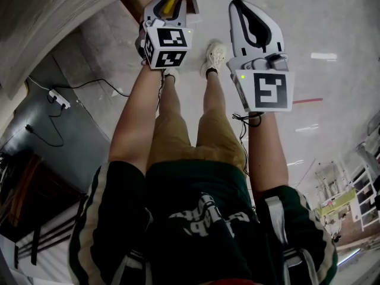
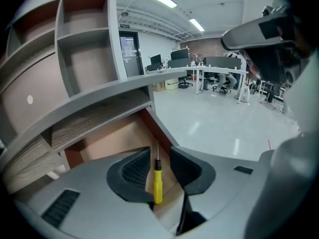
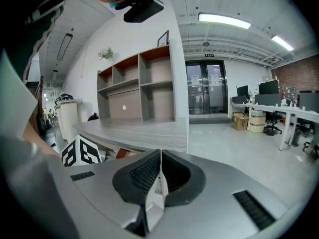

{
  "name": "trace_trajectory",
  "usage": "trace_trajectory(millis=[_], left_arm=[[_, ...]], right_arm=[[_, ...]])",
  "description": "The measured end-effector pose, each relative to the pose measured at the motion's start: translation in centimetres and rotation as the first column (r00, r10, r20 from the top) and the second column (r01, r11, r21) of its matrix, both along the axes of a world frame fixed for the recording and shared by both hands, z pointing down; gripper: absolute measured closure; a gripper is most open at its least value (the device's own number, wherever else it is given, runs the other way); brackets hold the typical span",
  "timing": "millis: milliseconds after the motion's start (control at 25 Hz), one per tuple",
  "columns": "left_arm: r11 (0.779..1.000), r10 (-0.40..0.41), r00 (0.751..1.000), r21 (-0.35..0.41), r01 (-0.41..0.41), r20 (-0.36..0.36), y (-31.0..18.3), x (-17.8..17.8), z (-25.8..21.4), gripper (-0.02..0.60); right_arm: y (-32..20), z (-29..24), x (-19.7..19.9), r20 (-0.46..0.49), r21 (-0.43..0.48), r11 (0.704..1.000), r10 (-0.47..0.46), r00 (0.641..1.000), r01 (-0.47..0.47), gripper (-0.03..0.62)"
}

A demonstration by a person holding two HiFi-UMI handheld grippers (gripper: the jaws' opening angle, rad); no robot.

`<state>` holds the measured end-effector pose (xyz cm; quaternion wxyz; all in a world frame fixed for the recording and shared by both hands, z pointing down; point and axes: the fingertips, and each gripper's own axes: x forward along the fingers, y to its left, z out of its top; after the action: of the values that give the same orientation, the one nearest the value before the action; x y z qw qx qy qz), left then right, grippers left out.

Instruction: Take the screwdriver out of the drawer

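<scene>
A screwdriver (image 2: 157,183) with a yellow handle and thin metal shaft lies in the open wooden drawer (image 2: 112,141) under the desk top. My left gripper (image 2: 158,156) points down into the drawer, its jaws standing wide on either side of the handle, with a gap at each pad. In the head view the screwdriver (image 1: 172,3) shows as a yellow streak between the left gripper (image 1: 168,10) jaws at the top, over the drawer (image 1: 133,6). My right gripper (image 1: 238,8) hangs beside it over the floor, shut with nothing in it; its pads (image 3: 149,176) meet.
A grey wood-grain desk top (image 1: 35,16) overhangs the drawer. A shelf unit (image 3: 144,88) stands on the desk. A power strip (image 1: 59,98) with cables lies on the floor at left. The person's legs and shoes (image 1: 214,55) are below the grippers. Office desks (image 2: 214,73) stand far off.
</scene>
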<state>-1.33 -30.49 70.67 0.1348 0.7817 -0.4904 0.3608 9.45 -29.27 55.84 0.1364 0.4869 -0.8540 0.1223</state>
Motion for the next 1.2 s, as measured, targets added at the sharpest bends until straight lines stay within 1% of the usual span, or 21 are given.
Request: trace_trajectory(millis=[280, 480, 600, 800, 1040, 1200], left_arm=[[0.998, -0.006, 0.998, -0.059, 0.009, 0.059, -0.4, -0.4, 3.5, 0.451], [0.995, -0.009, 0.996, -0.102, 0.018, 0.083, -0.9, -1.0, 6.0, 0.443], [0.993, -0.011, 0.995, -0.113, 0.023, 0.099, -1.2, -0.9, 6.8, 0.440], [0.993, -0.031, 0.989, -0.107, 0.046, 0.144, -1.6, -0.8, 7.3, 0.442], [0.990, -0.025, 0.986, -0.132, 0.047, 0.165, -1.6, -0.5, 8.7, 0.442], [0.990, -0.029, 0.984, -0.127, 0.052, 0.178, -2.0, -0.4, 9.6, 0.442]], right_arm=[[-0.2, 0.9, 0.3, 0.006, -0.015, 1.000, -0.002, 1.000, 0.002, 0.559], [-0.4, 2.1, 0.3, 0.004, -0.027, 1.000, -0.008, 1.000, 0.008, 0.559], [-0.4, 2.6, 0.5, 0.004, -0.031, 0.999, -0.010, 1.000, 0.010, 0.559], [-0.6, 2.5, 1.0, 0.011, -0.028, 0.999, -0.015, 1.000, 0.015, 0.559], [-0.7, 3.1, 1.5, 0.017, -0.040, 0.999, -0.010, 1.000, 0.011, 0.559], [-0.7, 4.2, 1.6, 0.014, -0.053, 0.998, -0.023, 1.000, 0.024, 0.559]])
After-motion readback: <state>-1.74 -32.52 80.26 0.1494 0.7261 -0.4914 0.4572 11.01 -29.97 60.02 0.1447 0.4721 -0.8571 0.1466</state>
